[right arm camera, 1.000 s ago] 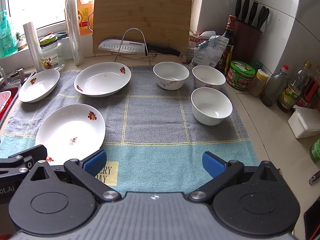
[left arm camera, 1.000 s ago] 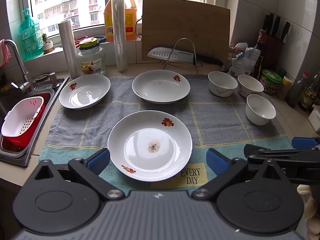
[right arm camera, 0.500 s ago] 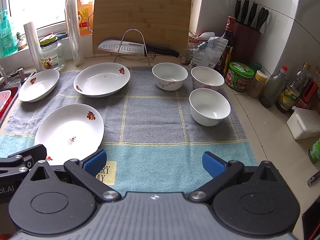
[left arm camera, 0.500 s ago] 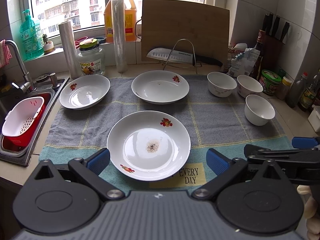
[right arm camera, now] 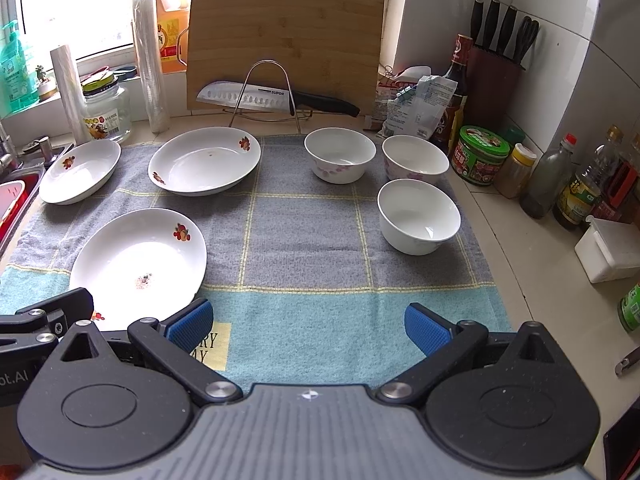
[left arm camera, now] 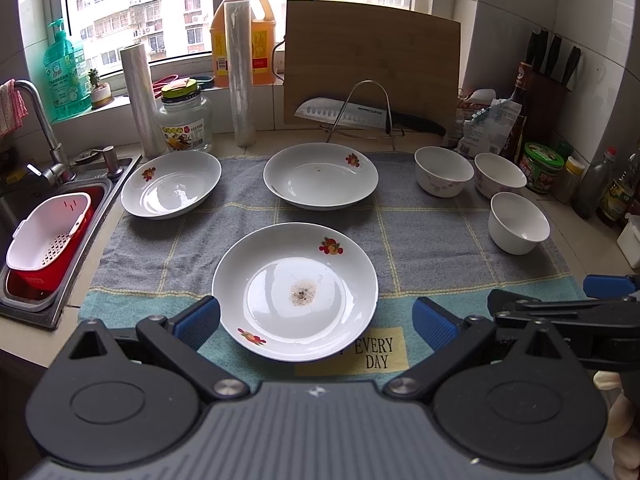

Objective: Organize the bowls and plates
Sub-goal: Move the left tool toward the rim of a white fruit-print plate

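Three white plates with red flower marks lie on a grey and teal towel (left arm camera: 420,240): a near plate (left arm camera: 295,291) (right arm camera: 138,266) with a dark stain, a far left plate (left arm camera: 171,189) (right arm camera: 80,171) and a far middle plate (left arm camera: 320,176) (right arm camera: 205,165). Three white bowls stand at the right: (right arm camera: 340,155), (right arm camera: 415,160) and the nearest bowl (right arm camera: 419,216) (left arm camera: 519,223). My left gripper (left arm camera: 316,322) hangs open just short of the near plate. My right gripper (right arm camera: 307,327) is open over the teal strip, with nothing between its fingers.
A sink (left arm camera: 36,240) with a red and white strainer basket lies at the left. A cutting board (right arm camera: 286,46), a knife on a wire rack (right arm camera: 276,98), jars, rolls and bottles line the back; condiments and a knife block (right arm camera: 500,72) crowd the right wall.
Both grippers have drifted slightly forward and up, so the dishes sit a little lower in view. Nothing was taken hold of; both stay open.
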`<state>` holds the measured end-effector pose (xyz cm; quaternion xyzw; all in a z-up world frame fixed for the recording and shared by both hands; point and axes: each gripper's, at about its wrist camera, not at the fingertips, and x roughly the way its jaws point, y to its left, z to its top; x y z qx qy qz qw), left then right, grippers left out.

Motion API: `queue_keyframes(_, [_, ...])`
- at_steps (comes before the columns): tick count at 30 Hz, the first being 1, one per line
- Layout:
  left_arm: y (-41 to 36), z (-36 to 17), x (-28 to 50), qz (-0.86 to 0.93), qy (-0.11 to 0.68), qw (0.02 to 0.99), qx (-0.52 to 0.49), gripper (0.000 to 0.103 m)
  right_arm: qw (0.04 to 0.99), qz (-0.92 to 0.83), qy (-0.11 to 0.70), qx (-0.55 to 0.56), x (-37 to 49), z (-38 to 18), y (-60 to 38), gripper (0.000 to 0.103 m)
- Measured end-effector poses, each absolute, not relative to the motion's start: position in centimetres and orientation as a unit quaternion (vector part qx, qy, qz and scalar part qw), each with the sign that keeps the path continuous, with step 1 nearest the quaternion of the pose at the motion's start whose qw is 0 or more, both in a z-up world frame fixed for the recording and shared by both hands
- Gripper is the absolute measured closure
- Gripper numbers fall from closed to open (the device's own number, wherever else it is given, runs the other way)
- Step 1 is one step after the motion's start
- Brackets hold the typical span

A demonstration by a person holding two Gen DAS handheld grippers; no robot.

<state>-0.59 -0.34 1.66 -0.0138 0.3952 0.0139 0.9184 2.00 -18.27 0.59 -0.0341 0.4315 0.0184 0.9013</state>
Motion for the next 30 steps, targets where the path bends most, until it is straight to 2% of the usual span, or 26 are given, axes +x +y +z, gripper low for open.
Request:
queue_keyframes(17, [-0.4, 0.2, -1.2, 0.018, 0.367, 0.93, -0.019, 0.001, 0.916, 0.091, 0.389, -0.034, 2.5, -0.5, -21.0, 0.0])
queue_keyframes(30, [-0.4, -1.4, -2.6, 0.053, 0.348, 0.935, -0.038, 0.001, 0.908, 0.138, 0.396, -0.025, 4.6, -2.7, -23.3, 0.0])
